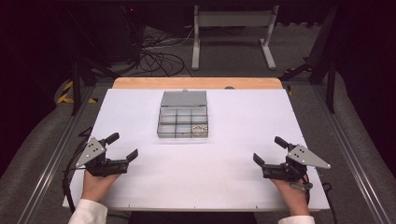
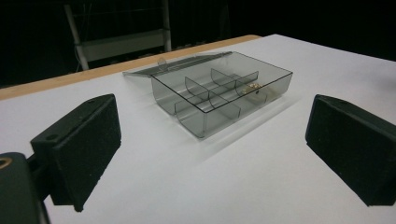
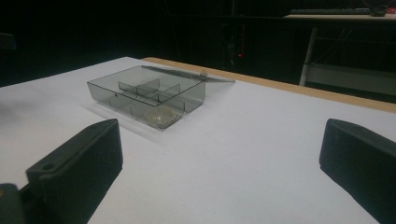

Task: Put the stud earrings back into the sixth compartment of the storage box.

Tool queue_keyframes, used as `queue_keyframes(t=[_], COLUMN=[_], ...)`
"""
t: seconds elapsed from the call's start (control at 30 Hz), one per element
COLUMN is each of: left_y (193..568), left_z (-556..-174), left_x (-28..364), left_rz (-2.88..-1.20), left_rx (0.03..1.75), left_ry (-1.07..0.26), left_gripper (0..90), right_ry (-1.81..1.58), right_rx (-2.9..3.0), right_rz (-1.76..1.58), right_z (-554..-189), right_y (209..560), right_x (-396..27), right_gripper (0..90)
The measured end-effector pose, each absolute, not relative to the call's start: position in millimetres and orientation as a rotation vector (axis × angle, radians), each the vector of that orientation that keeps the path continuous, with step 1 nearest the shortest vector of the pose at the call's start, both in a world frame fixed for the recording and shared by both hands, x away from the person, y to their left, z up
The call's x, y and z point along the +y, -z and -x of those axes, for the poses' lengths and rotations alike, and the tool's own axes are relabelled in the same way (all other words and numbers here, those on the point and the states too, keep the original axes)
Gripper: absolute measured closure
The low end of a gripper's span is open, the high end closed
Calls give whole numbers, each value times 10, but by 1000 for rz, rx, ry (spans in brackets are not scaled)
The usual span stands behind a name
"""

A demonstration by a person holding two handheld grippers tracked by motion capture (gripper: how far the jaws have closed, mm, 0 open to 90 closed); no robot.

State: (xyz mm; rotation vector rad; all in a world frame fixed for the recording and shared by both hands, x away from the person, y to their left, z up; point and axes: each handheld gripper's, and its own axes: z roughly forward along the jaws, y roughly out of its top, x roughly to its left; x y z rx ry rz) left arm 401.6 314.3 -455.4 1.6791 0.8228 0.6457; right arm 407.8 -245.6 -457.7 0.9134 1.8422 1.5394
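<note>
A clear grey compartment box lies open on the white table top, its lid folded flat behind it. A small pale gold item rests in its near right compartment. The box sits ahead of the left jaws, with the gold item at its right end. From the right gripper view the box holds that item in its nearest corner. My left gripper rests open at the near left. My right gripper rests open at the near right. Both hold nothing.
A wooden strip runs along the table's far edge. Beyond it stand a grey metal stand and loose cables on the floor. Metal rails flank the table on both sides.
</note>
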Motion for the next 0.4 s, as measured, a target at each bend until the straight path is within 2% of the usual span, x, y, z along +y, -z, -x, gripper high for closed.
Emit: queue_keyframes(t=[0.4], left_y=[4549], left_z=[-4017], left_x=[3198], left_rz=[-1674], left_rx=[841], left_ry=[-639], left_gripper=[43], right_ry=[-1529], right_rx=[1857], right_rz=[-940], right_z=[-4106], right_y=[4601], right_x=[-2444], right_gripper=[0])
